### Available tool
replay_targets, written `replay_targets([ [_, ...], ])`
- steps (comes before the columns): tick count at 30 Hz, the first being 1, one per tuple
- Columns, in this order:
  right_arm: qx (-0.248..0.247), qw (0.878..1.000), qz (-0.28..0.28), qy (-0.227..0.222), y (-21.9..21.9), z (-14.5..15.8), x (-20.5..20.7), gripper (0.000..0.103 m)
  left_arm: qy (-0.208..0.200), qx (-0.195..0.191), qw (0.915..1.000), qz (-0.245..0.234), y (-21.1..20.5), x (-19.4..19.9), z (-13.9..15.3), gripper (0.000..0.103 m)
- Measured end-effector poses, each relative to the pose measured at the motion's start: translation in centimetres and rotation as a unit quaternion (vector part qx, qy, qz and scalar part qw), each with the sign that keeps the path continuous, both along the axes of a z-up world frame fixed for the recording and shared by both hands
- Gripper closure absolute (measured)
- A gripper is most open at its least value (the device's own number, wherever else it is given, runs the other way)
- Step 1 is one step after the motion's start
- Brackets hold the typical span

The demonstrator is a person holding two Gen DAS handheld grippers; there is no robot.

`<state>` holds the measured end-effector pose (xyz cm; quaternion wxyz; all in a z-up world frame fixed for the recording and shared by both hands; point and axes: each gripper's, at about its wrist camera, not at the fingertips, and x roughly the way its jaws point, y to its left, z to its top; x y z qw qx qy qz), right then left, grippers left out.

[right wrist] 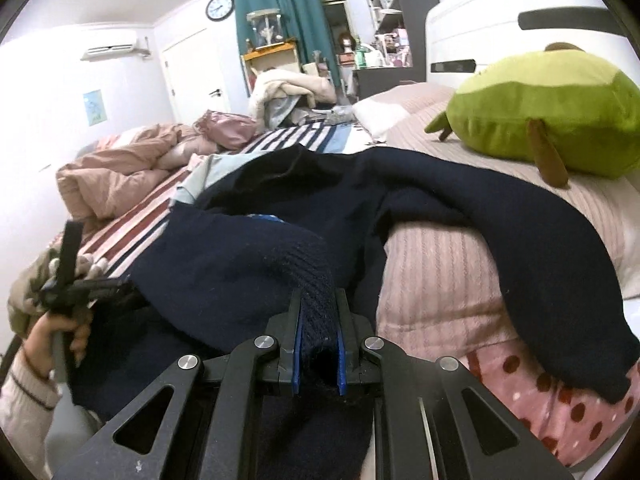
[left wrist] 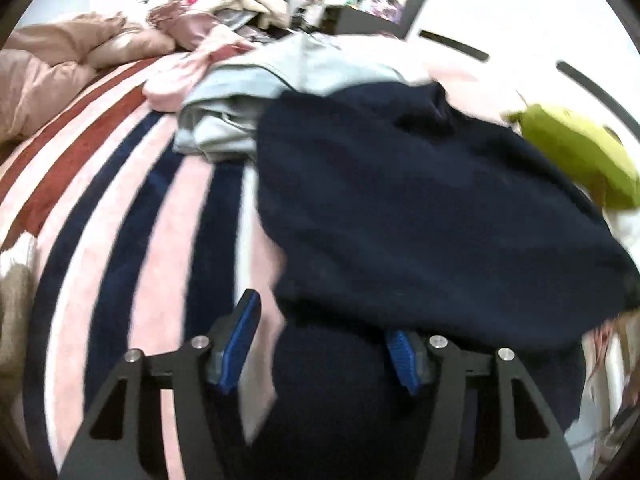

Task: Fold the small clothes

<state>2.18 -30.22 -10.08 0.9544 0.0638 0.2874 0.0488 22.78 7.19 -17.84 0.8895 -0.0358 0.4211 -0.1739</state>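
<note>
A dark navy knit garment [left wrist: 420, 208] lies bunched on the striped bed cover [left wrist: 100, 200]. My left gripper [left wrist: 324, 320] is open, its blue pads wide apart, with the garment's edge lying over the right finger. In the right wrist view my right gripper [right wrist: 319, 312] is shut on a ribbed fold of the navy garment [right wrist: 500, 216], whose long sleeve trails right over a pink pillow [right wrist: 432, 280]. The left gripper [right wrist: 80, 284] shows at the left, held in a hand.
A pale blue garment [left wrist: 240, 92] and pink clothes [left wrist: 176, 76] lie beyond the navy one. A green plush toy [right wrist: 552, 112] sits on the pillows at right. A crumpled pink duvet [right wrist: 120, 172] lies at far left. A white headboard [right wrist: 500, 32] stands behind.
</note>
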Motion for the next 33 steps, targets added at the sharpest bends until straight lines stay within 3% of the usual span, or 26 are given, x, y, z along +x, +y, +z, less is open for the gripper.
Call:
replay_targets([
  [5, 0.011, 1.0, 0.008, -0.013, 0.1, 0.7, 0.0, 0.096, -0.022, 0.038, 0.9979, 0.047, 1.4, 2.6, 0.6, 0.051],
  [9, 0.04, 0.998, 0.032, -0.019, 0.7, 1.0, 0.1, 0.096, -0.055, 0.089, 0.9894, 0.1, 3.0, 4.1, 0.9, 0.051],
  [13, 0.032, 0.998, 0.048, 0.006, 2.7, -0.6, 1.0, 0.096, -0.055, 0.066, 0.9871, 0.135, 5.5, 4.4, 1.1, 0.049],
  [15, 0.011, 0.999, 0.033, 0.022, 2.8, -1.9, 1.4, 0.096, -0.049, 0.047, 0.9906, 0.118, 5.6, 3.7, 1.3, 0.045],
  [18, -0.004, 1.0, -0.005, 0.03, 1.4, -2.7, 1.1, 0.096, -0.035, 0.01, 0.9989, 0.031, 4.9, 2.1, 1.6, 0.037],
  [21, -0.001, 0.999, -0.03, 0.044, -0.7, -3.3, 0.5, 0.096, -0.052, 0.004, 0.9986, -0.004, 4.5, -0.5, 2.7, 0.026],
  [25, -0.014, 0.996, -0.007, 0.092, -0.3, -5.2, 0.6, 0.091, -0.056, -0.056, 0.9966, -0.021, 5.2, -2.9, 3.9, 0.022],
  [27, -0.028, 0.994, -0.005, 0.106, 0.2, -5.9, 0.8, 0.078, -0.061, -0.066, 0.9959, -0.013, 5.4, -3.9, 4.3, 0.02],
  [28, -0.03, 0.994, -0.007, 0.109, 0.0, -6.0, 0.8, 0.066, -0.062, -0.063, 0.9961, -0.01, 5.4, -4.3, 4.4, 0.02],
  [32, 0.003, 0.996, -0.061, 0.058, -3.4, -4.1, -1.1, 0.039, -0.073, -0.052, 0.996, -0.004, 5.1, -6.0, 4.9, 0.02],
  [33, 0.009, 0.995, -0.084, 0.047, -4.6, -3.6, -1.7, 0.037, -0.074, -0.055, 0.9957, -0.002, 5.1, -6.3, 5.0, 0.02],
])
